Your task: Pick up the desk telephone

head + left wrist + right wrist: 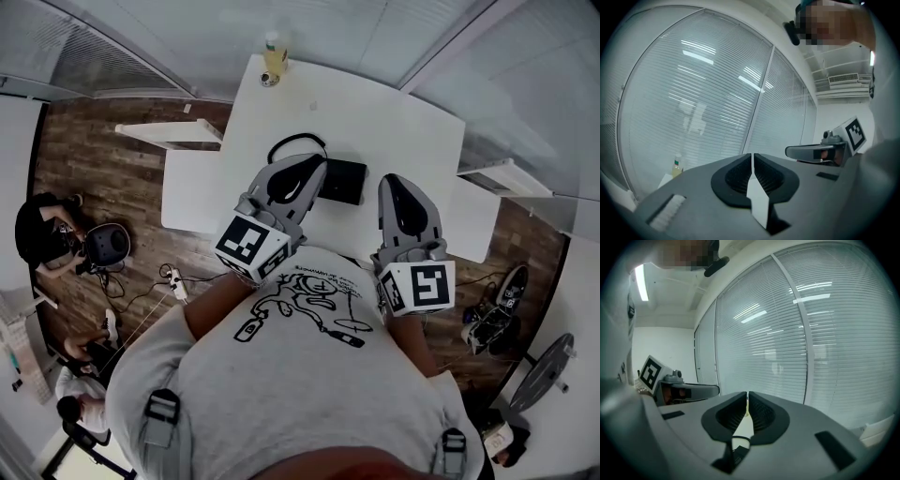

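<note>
Grey left gripper (314,171) and right gripper (396,185), jaws closed on nothing, hover over the white table's (394,122) near edge. Mid-table, the black plastic desk telephone (343,182) with looped cord (298,139) looks rigid, light and smooth; grip across its sides.

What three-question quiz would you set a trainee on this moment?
1. True or false: the left tool is gripping the desk telephone.
2. What stands at the far edge of the white table? A) a bottle B) a lamp C) a mug
3. Fill in: the right tool has its jaws ____.
Key: 1 false, its jaws are shut with nothing between them; 2 A; 3 shut.
</note>
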Available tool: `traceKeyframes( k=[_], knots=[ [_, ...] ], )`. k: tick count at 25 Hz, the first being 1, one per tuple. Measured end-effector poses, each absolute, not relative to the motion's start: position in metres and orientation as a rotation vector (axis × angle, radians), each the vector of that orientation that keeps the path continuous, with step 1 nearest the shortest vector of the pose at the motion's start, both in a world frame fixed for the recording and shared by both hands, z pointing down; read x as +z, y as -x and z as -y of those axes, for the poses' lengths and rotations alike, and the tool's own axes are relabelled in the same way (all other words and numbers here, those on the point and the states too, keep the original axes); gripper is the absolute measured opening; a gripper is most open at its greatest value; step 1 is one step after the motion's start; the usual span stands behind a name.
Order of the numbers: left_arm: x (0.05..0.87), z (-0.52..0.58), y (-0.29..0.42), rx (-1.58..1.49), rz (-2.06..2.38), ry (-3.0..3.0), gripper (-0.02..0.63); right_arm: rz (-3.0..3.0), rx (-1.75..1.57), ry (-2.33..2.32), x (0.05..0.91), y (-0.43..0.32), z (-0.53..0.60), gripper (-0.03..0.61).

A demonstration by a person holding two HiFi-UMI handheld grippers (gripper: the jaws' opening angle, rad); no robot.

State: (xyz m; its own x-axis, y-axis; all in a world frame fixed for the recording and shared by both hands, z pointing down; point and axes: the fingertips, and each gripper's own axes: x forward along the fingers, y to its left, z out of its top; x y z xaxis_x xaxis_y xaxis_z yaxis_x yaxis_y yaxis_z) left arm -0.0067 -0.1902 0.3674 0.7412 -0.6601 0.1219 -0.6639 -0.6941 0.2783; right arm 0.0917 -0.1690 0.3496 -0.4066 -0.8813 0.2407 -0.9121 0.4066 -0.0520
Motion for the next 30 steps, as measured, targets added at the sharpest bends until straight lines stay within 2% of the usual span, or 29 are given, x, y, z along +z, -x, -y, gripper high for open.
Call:
traceKeyframes(
  k=[10,11,12,14,22,30],
  knots=[
    [0.447,0.197,0.007,0.117,0.962,-2.518,0.023,2.427,0.512,-1.49,0.445,-0.098,0.178,0.02],
    [0.461,0.198,0.006,0.142,0.946,-2.498,0.031,2.411,0.544,-1.48,0.458,-0.1,0.179,0.037],
    [0.475,0.198,0.005,0.168,0.928,-2.474,0.079,2.393,0.574,-1.47,0.47,-0.102,0.179,0.062],
    [0.503,0.196,0.005,0.219,0.896,-2.421,0.129,2.356,0.63,-1.454,0.494,-0.106,0.177,0.084],
    [0.609,0.19,0.017,0.376,0.818,-2.197,0.134,2.239,0.794,-1.375,0.576,-0.114,0.174,0.127],
    [0.684,0.191,0.017,0.441,0.754,-2.066,0.193,2.142,0.984,-1.304,0.648,-0.119,0.173,0.193]
  ],
)
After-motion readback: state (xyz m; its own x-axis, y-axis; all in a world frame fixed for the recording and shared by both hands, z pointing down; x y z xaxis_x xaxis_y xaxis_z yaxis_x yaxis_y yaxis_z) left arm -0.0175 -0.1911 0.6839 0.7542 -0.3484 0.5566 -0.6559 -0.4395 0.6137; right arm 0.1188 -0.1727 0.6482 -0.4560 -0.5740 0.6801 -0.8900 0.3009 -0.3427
